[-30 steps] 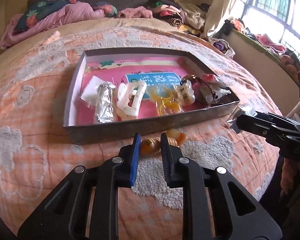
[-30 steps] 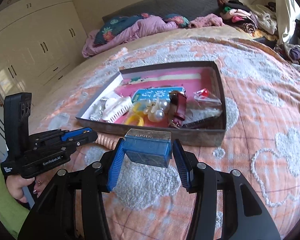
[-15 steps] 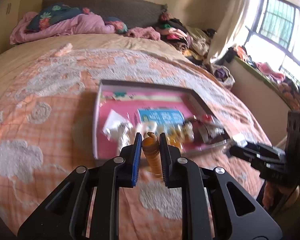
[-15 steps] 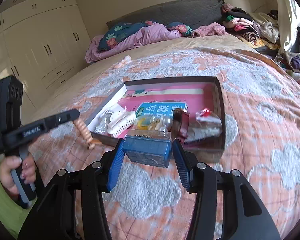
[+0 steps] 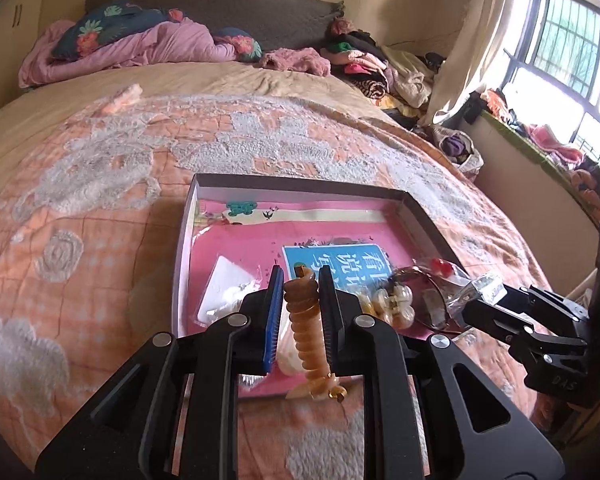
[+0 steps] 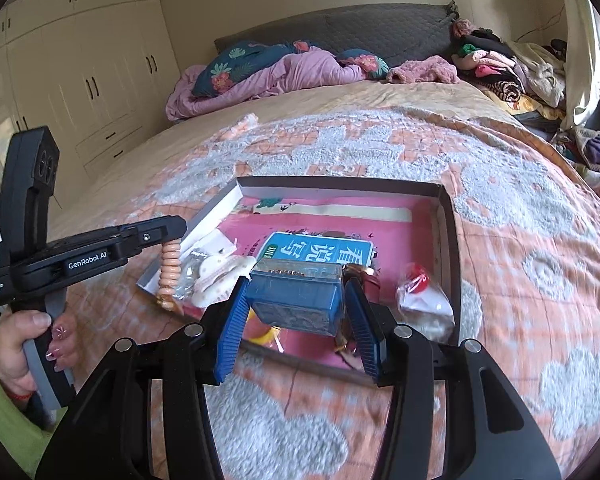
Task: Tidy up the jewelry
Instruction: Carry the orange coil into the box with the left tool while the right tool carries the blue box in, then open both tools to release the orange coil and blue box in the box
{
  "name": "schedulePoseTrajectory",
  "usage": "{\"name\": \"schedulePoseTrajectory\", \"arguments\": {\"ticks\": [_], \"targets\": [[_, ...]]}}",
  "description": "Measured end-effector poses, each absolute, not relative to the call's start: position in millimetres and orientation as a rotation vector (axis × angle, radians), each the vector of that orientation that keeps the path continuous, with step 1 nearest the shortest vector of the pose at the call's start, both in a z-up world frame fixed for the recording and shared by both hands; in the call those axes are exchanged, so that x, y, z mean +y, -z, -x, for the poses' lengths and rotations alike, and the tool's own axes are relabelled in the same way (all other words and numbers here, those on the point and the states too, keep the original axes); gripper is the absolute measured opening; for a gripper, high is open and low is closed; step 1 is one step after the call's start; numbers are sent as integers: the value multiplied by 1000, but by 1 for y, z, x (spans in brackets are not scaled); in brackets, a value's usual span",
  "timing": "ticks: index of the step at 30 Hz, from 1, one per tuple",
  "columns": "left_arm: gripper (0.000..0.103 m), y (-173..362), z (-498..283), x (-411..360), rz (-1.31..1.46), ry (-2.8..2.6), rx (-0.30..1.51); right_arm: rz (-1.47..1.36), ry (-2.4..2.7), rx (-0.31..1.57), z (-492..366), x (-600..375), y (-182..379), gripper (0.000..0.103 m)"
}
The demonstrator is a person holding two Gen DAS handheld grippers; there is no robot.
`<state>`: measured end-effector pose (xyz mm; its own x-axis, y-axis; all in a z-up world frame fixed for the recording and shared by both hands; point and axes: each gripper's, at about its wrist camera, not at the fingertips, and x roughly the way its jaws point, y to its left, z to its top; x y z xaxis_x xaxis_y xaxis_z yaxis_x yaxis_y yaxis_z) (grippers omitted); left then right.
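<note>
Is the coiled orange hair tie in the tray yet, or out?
Out. The coiled hair tie hangs clamped in the left tool, above the tray's near-left edge.

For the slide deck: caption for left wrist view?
Left gripper holding coiled hair tie above open box on bed.

Right gripper [image 6: 298, 308] clamped on a clear-topped blue box [image 6: 296, 294], raised over the near edge of a shallow tray [image 6: 446, 236] on the bed [image 6: 520, 280]. To its left, left gripper [image 6: 172, 229] pinching a dangling peach spiral hair tie [image 6: 169, 272].
</note>
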<state>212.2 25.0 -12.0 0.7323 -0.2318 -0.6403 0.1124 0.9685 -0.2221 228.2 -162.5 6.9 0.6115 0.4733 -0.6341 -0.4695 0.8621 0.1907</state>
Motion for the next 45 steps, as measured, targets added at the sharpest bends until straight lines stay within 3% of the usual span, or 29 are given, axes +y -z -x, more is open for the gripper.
{"name": "schedulePoseTrajectory", "arguments": {"ticks": [21,27,33,41,45], "targets": [[12,37,-239,26,98,117,774,42,-586,807,-258,-129,23,47],[19,39,-240,33,114,97,778,31,-587,815,-255,-128,26,47],[36,38,-238,38,116,85,784,45,-603,806,-249,-122,26,47],[74,35,-231,46,124,51,791,96,-606,808,-251,-110,28,48],[82,37,-229,52,137,43,807,101,-607,810,-254,-106,29,48]]}}
